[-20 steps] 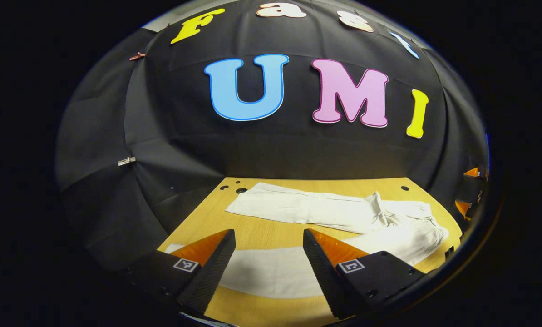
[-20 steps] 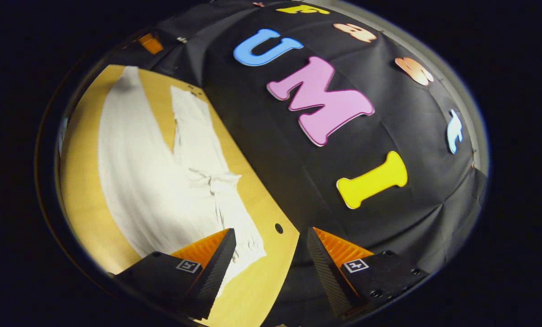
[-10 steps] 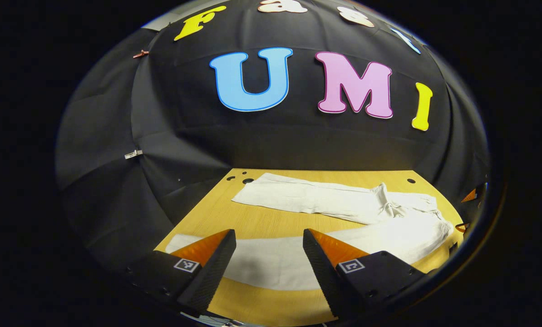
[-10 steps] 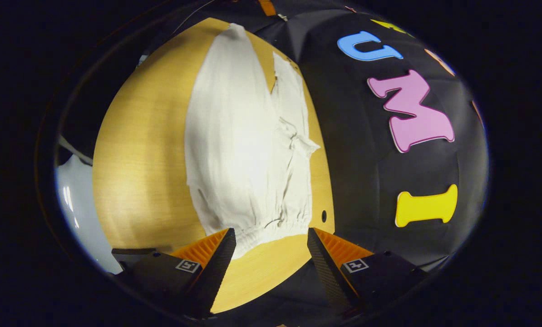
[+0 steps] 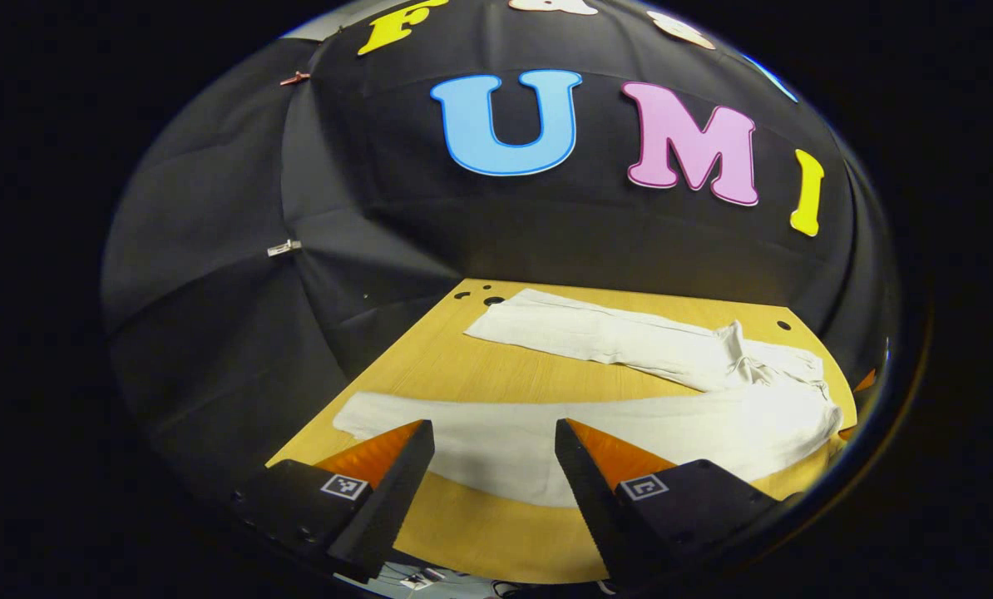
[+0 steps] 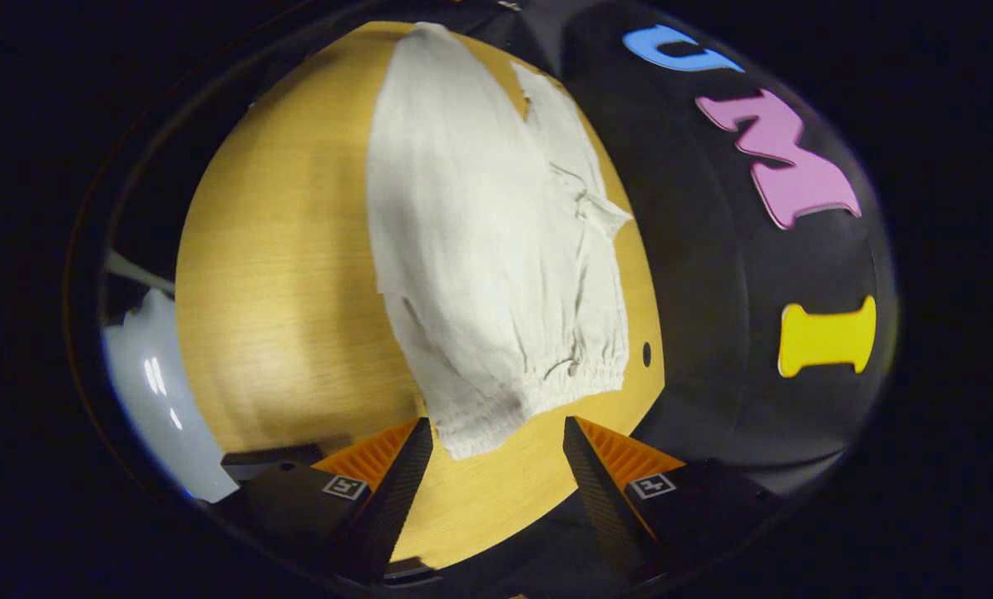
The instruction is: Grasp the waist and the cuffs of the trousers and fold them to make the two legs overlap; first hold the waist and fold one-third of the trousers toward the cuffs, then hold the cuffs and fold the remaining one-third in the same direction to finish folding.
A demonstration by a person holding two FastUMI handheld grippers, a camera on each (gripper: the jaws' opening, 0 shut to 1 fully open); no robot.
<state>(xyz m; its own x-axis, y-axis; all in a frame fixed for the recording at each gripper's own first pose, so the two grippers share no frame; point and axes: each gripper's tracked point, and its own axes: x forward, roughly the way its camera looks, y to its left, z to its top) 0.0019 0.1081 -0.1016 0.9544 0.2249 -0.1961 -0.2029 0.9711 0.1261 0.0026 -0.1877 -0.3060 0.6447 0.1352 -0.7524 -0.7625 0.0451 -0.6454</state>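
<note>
White trousers (image 5: 629,416) lie flat on the wooden table (image 5: 430,374) with the two legs spread apart in a V. In the left gripper view the near leg crosses just beyond my left gripper (image 5: 494,433), which is open above it; the waist lies at the right. In the right gripper view the trousers (image 6: 496,249) stretch away from me, the gathered waistband (image 6: 546,383) nearest. My right gripper (image 6: 496,433) hovers open just short of the waistband's near corner, nothing between its fingers.
The table has small round holes near its far edge (image 5: 783,325) and one beside the waistband (image 6: 646,353). Black cloth walls close in the back and sides. A pale floor patch (image 6: 143,391) shows past the table's edge in the right gripper view.
The left gripper has drawn back and shifted, so more of the near leg shows ahead of it. The right gripper has swung round toward the waist and moved closer to the waistband.
</note>
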